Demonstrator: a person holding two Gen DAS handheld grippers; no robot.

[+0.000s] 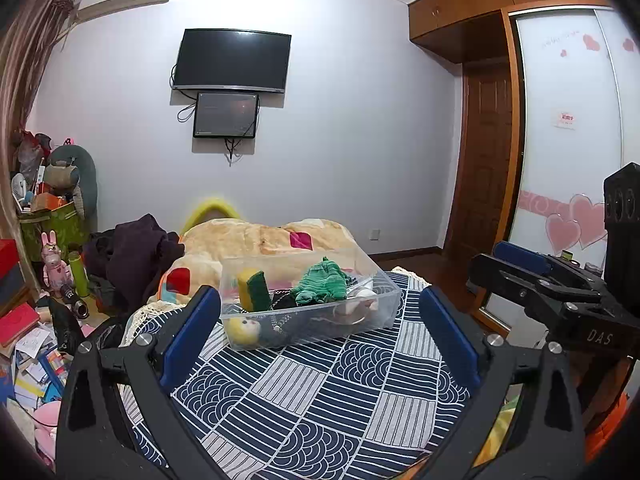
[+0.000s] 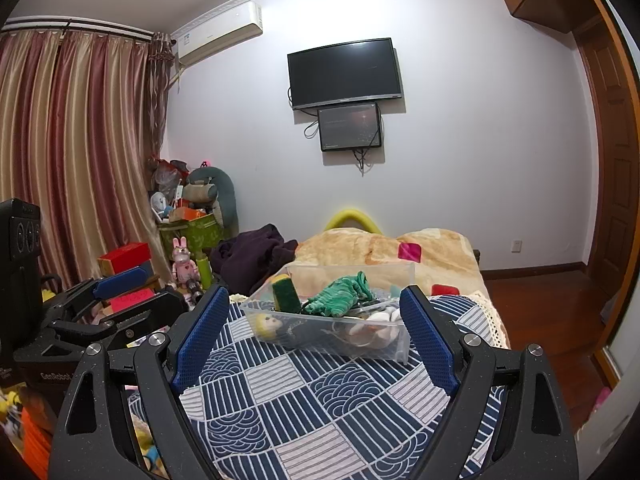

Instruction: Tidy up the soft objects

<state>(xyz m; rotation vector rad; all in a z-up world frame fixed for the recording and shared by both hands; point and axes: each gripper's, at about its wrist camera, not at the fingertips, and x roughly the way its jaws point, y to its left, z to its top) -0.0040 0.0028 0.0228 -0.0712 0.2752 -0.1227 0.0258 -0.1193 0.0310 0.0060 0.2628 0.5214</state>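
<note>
A clear plastic bin (image 1: 386, 304) (image 2: 402, 350) stands on a blue-and-white patterned cloth (image 1: 320, 396) (image 2: 320, 404). In it lie a green knitted piece (image 1: 322, 284) (image 2: 340, 296), a yellow-and-green sponge (image 1: 253, 290) (image 2: 286, 294), a blond doll (image 1: 244, 329) (image 2: 267, 325) and a pale soft toy (image 1: 356, 308) (image 2: 376, 330). My left gripper (image 1: 320, 294) is open and empty, a little short of the bin. My right gripper (image 2: 314, 294) is open and empty, also short of the bin. Each gripper shows at the edge of the other's view: the right one (image 1: 520, 264) and the left one (image 2: 124, 284).
A beige blanket (image 1: 256, 240) (image 2: 360, 248) and a dark garment (image 1: 132, 252) (image 2: 252, 256) lie behind the bin. Toys, boxes and books (image 1: 36, 320) (image 2: 176, 240) crowd the floor on the left. A wardrobe (image 1: 568, 132) and wooden door (image 2: 612, 152) stand on the right.
</note>
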